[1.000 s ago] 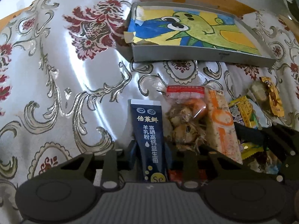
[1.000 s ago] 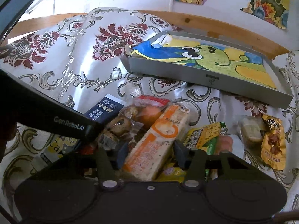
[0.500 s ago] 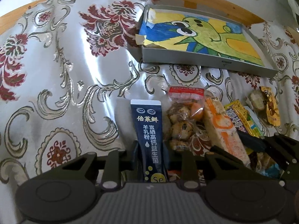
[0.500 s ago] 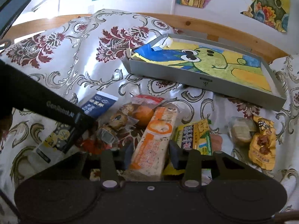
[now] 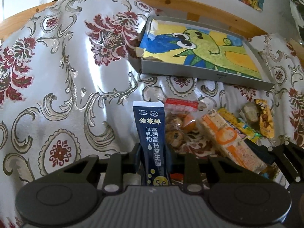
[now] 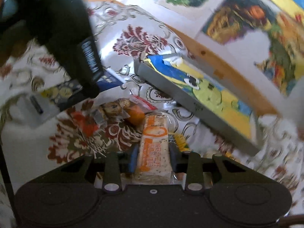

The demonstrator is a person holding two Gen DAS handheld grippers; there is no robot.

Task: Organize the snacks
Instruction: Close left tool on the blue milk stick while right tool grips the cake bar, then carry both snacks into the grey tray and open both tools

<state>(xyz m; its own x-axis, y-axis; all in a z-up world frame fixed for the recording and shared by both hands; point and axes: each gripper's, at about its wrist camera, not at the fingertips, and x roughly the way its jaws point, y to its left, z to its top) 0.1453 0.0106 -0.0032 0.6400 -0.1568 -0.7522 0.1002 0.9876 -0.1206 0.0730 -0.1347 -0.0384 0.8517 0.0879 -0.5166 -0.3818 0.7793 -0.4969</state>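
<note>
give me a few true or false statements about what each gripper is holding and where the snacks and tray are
1. The left gripper is shut on the dark blue sachet. True.
2. The right gripper is open and holds nothing. False: it is shut on the orange and white snack bar.
3. The grey tray already holds several snacks. False: only a green and yellow drawing shows inside it.
4. A clear bag of small pastries lies between the sachet and the snack bar in the left wrist view. True.
5. The tray sits on bare wood. False: it rests on the floral tablecloth.
</note>
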